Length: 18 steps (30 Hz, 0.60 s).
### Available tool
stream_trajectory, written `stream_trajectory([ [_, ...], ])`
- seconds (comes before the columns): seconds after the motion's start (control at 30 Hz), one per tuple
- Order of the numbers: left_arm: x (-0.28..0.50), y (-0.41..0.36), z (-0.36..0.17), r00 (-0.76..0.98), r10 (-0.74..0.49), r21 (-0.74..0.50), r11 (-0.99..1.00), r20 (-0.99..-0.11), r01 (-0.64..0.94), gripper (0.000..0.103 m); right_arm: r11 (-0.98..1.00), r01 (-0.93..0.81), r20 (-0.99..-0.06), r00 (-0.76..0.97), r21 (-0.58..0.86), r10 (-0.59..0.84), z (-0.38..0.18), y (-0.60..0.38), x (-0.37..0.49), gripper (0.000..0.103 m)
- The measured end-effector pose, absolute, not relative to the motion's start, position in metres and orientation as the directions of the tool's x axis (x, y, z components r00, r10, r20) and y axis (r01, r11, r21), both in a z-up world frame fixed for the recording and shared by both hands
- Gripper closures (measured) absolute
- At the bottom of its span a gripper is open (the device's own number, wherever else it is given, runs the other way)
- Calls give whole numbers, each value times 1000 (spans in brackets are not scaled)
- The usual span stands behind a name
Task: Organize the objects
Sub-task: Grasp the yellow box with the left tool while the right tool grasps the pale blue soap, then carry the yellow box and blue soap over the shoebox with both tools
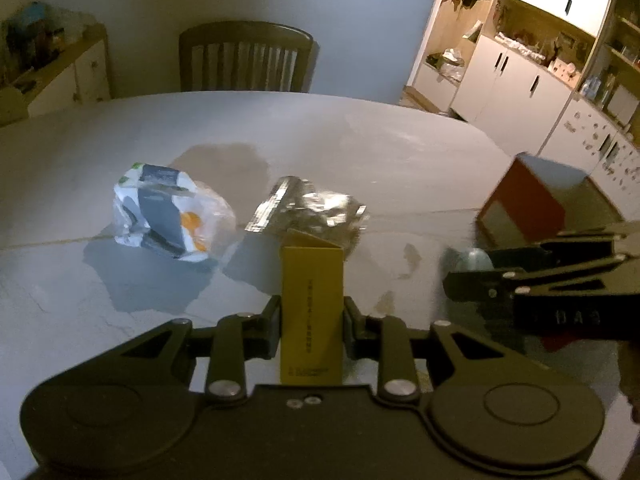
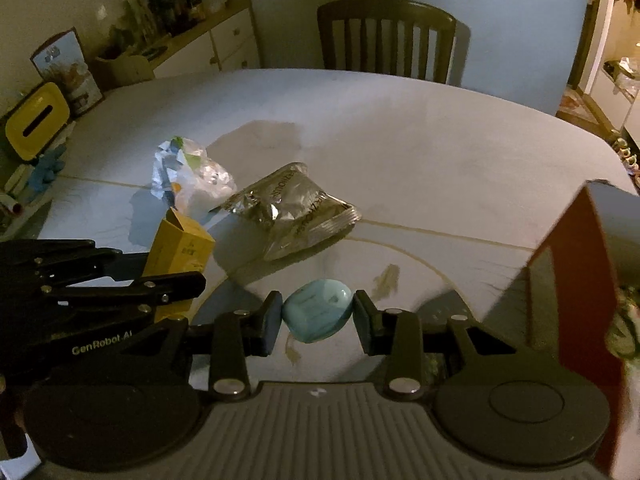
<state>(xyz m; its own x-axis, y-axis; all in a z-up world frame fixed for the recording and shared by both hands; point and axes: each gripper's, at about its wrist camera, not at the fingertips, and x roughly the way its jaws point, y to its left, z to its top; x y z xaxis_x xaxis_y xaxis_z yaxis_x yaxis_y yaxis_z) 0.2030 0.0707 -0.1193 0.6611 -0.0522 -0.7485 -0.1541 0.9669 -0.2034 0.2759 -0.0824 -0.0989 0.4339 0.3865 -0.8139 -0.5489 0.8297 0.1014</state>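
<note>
Left gripper (image 1: 311,322) clamping yellow box (image 1: 312,312) above table (image 1: 360,140); right gripper (image 2: 316,316) pinching blue case (image 2: 318,310) by curved sides, risking slipping out; grippers crowding, risking bumping near red bin (image 2: 576,280).

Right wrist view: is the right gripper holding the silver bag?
No, the right gripper holds a small blue case; the silver bag lies on the table.

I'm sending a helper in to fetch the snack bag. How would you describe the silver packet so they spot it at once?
On the pale table, in front of the wooden chair, two wrappers lie side by side near the middle. The silver packet is the right one, flat and crinkled. It is shiny foil all over, unlike the white, blue and orange crumpled bag beside it.
</note>
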Motion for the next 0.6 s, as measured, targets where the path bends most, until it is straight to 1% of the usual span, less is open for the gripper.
stream_trajectory([
  [0.23, 195, 43, -88, 678, -97, -234, 965, -729, -114, 75, 834, -541, -793, 459, 110, 401, -67, -112, 248, 66],
  [0.6, 202, -18, -44, 689, -148, -231, 972, -710, -29, 75, 842, -532, -759, 509, 93, 405, -26, -169, 219, 66],
])
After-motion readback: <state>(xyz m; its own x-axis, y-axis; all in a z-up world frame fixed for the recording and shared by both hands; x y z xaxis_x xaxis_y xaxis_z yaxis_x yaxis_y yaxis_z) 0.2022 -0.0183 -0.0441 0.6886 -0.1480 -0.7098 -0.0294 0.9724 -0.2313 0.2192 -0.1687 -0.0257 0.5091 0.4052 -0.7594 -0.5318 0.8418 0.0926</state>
